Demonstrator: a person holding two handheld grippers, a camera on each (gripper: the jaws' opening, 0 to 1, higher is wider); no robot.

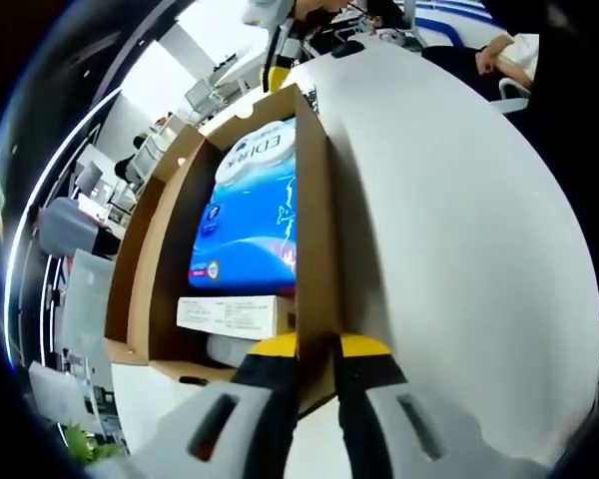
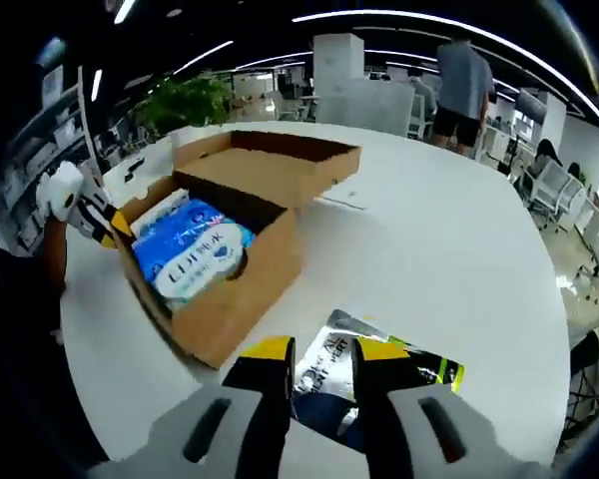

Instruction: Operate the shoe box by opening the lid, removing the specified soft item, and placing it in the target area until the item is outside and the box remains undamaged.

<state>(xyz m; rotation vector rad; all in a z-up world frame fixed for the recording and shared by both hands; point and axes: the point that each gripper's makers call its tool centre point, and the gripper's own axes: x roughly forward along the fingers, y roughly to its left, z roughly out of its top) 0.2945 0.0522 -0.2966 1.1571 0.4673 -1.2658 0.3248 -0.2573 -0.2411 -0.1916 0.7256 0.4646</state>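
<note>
On the white surface sits your open box, lid swung back behind it, and the blue pack lies inside with its printed face up. Your left gripper has its yellow-tipped fingers clamped on the box's side wall, one tip inside and one outside. From that left gripper view you're looking straight along the wall: the blue pack fills the far part of the box, with a white leaflet tucked against its near end. Over in the right gripper view, your right gripper hovers with fingers apart above a silvery pouch with a dark panel and a yellow-green edge, lying on the surface just beside the box's near corner. The left gripper shows at the box's far-left side. A person stands well back among desks and chairs.
</note>
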